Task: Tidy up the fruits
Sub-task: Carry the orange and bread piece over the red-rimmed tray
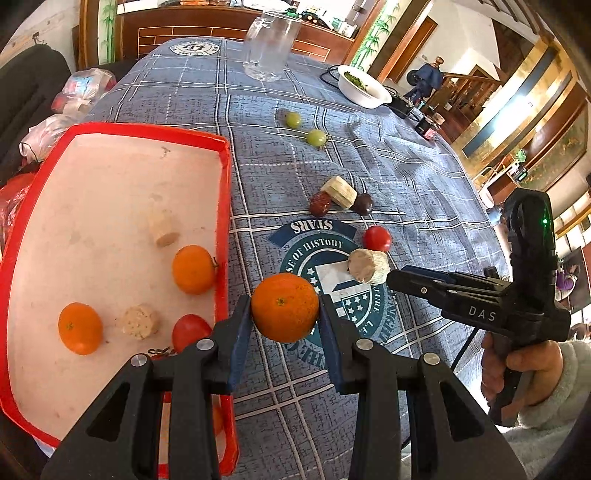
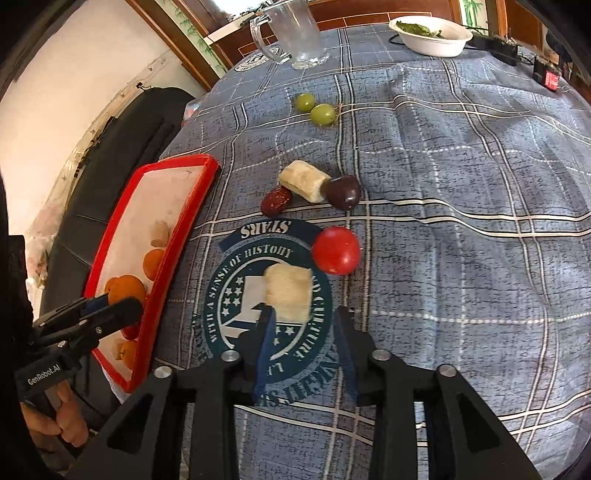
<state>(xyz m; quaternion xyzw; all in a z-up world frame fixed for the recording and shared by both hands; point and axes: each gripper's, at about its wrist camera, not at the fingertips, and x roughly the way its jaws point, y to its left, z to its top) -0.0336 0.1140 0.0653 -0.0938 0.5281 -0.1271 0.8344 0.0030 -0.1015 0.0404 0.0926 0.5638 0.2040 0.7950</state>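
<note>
Held fruit: a round orange mandarin (image 1: 284,307) sat clamped between the blue-padded fingers of the left gripper (image 1: 283,325), raised above the blue plaid tablecloth (image 1: 406,177), just right of the tray's rim.
Tray: a red-rimmed white rectangular tray (image 1: 221,155) lay to the left, holding two more mandarins (image 1: 194,269), a red tomato (image 1: 190,332) and pale cylindrical chunks (image 1: 137,321).
Right gripper: the right gripper (image 2: 304,332) had its fingers apart; a pale cut cylinder piece (image 2: 289,295) lay on the cloth just at their tips, the left pad touching or nearly touching it, the other pad clear of it.
Loose fruit: a red cherry tomato (image 2: 335,250) lay just beyond that piece; farther off were a red date (image 2: 277,200), another pale chunk (image 2: 303,182), a dark plum-like fruit (image 2: 343,192) and two green grapes (image 2: 322,114).
Far edge: a clear glass mug (image 2: 295,33) and a white bowl of greens (image 2: 434,37).
</note>
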